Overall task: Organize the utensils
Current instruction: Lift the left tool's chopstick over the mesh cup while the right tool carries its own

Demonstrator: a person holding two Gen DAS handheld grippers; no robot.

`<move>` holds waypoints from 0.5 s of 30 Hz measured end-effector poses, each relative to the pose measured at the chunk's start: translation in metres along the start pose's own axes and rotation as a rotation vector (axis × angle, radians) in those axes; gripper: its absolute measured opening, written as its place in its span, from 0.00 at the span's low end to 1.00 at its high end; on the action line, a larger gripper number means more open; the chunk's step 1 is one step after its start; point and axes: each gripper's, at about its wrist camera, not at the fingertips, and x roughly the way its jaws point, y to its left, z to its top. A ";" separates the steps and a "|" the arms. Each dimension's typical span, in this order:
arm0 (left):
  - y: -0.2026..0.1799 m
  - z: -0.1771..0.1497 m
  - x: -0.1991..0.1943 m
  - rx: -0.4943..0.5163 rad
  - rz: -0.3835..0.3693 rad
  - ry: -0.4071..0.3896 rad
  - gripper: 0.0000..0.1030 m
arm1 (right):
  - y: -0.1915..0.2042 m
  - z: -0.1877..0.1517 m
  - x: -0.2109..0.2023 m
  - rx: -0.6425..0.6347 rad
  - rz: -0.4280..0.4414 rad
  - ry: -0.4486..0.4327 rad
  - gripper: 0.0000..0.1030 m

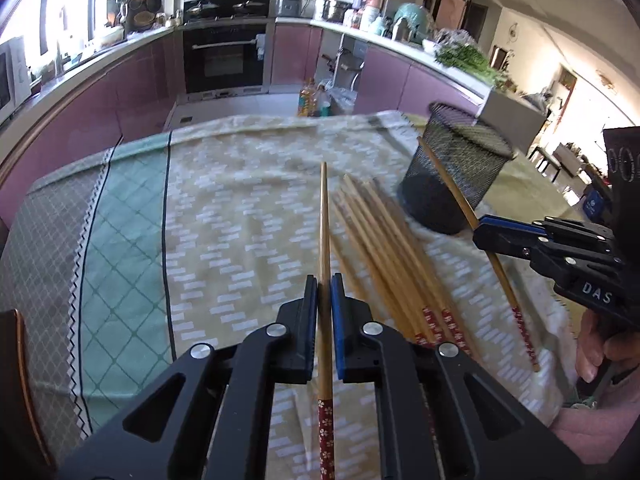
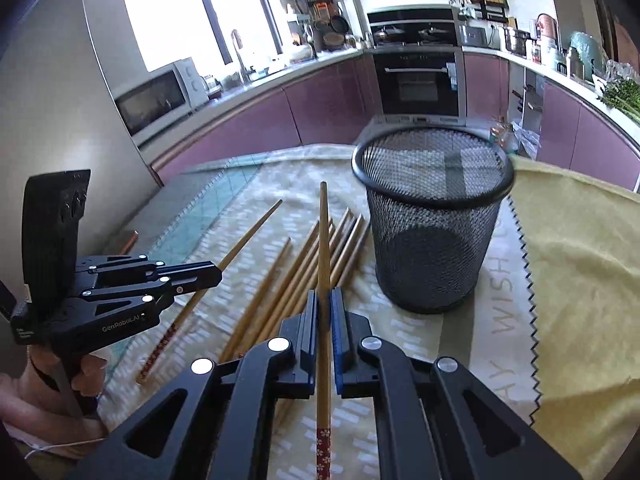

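Left claw [image 1: 324, 280] is pressed together on one chopstick [image 1: 325, 240]; the stick runs between the blue pads, thin tip pointing away from the camera, red flowered end toward the handle. Right claw [image 2: 324, 296] pinches a 2nd chopstick [image 2: 324, 248] in the same way, w/ its red patterned end also at the handle side. No earlier view, so only the grip itself can be told.

Landmark: black mesh basket [image 2: 432, 220], standing upright on the tabletop [image 2: 580, 260], which is covered w/ a patterned cloth. In the right wrist view the loose chopsticks [image 2: 288, 276] lie in a bundle just left of the basket, flat on the cloth, thin tips pointing roughly toward the basket side. The 2nd chopstick crosses above this bundle, its tip near the basket's left wall but apart from it. Left claw is seen further left of the basket, beyond the bundle, held by a hand [image 2: 80, 376]. In the left wrist view the right claw's stick passes in front of the basket's lower wall; touching or not, I cannot tell.

Behind the basket: purple kitchen cabinets [image 2: 320, 104] & an oven [image 2: 418, 80].
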 end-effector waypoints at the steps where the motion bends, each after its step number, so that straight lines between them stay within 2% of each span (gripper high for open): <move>1: -0.001 0.004 -0.007 0.004 -0.019 -0.018 0.07 | -0.001 0.003 -0.005 0.001 0.006 -0.018 0.06; 6: -0.011 0.023 -0.039 0.016 -0.108 -0.103 0.07 | -0.004 0.017 -0.035 0.006 0.042 -0.119 0.06; 15: -0.029 0.055 -0.086 0.039 -0.215 -0.233 0.07 | -0.008 0.043 -0.067 -0.018 0.079 -0.237 0.06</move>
